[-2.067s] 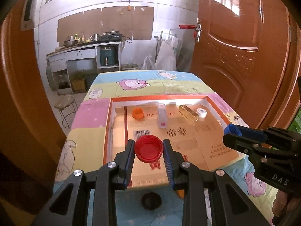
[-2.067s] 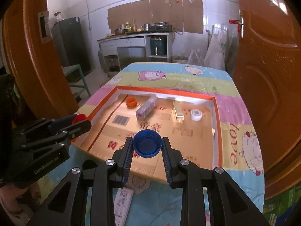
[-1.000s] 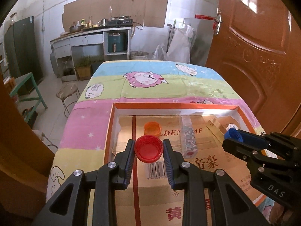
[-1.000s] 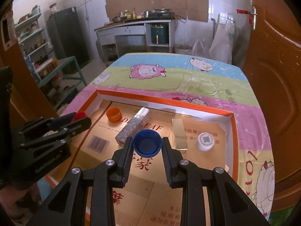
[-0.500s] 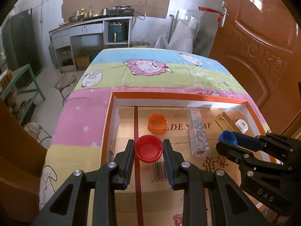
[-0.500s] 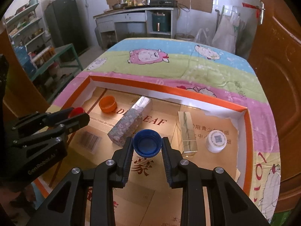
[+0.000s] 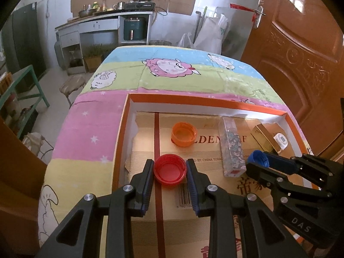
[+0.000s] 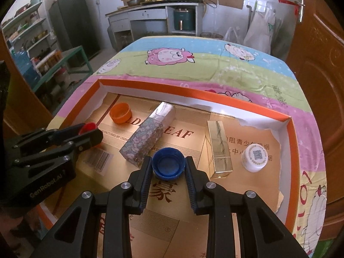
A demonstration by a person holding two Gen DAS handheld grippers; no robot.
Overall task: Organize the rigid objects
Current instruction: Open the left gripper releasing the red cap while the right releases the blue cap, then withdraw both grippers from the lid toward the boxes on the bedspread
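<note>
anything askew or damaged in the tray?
Yes. The floral box lies diagonally, while the gold box lies roughly square to the tray. The tray's white lining looks torn at the far right corner. Nothing spilled.

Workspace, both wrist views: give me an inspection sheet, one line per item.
Surface: orange-rimmed tray lined with cardboard, on a cartoon-print cloth.
Job's things: red cap and blue cap, both held; orange cap, floral box, gold box and white jar lie in the tray.
Clutter: nothing seen.
Grippers: left gripper shut on the red cap; right gripper shut on the blue cap, both over the tray.
Cables: nothing seen on the table.
Surroundings: wooden door, kitchen counter, shelving.
</note>
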